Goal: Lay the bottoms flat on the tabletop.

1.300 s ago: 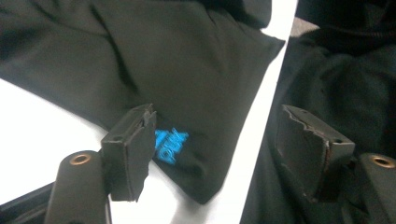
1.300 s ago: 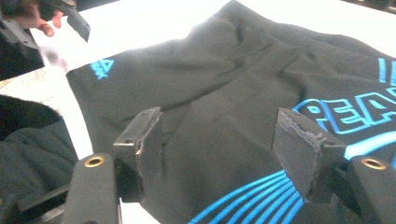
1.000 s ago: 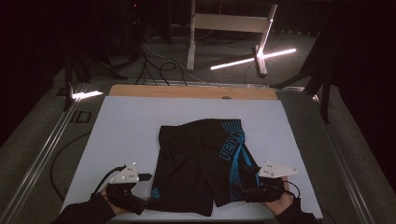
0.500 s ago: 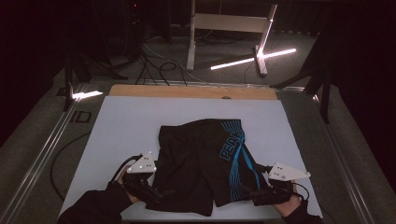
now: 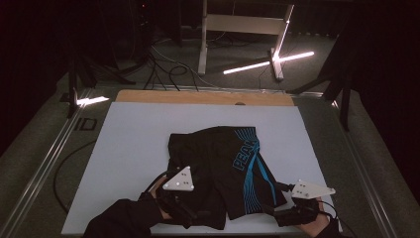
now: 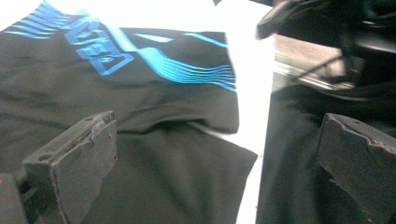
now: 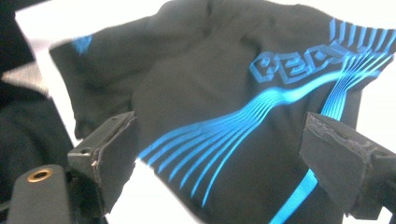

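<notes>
Table (image 5: 129, 148) with a pale sheet top and a bare wooden strip (image 5: 198, 97) along the far edge. One pair of black shorts (image 5: 218, 168) with blue stripes lies flat, near the front edge, right of centre.

shorts (image 5: 218, 168): black, blue wave stripes | table (image 5: 133, 148): white

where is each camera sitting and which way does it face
high view: above the person's side, looking forward and down on the table and shorts; both forearms enter at the bottom, with the left hand-held gripper and the right hand-held gripper.
left gripper view: on the left hand-held gripper, between open jaws, facing the shorts' hem.
right gripper view: on the right hand-held gripper, jaws open, facing the blue print.
all three share the shorts.
</notes>
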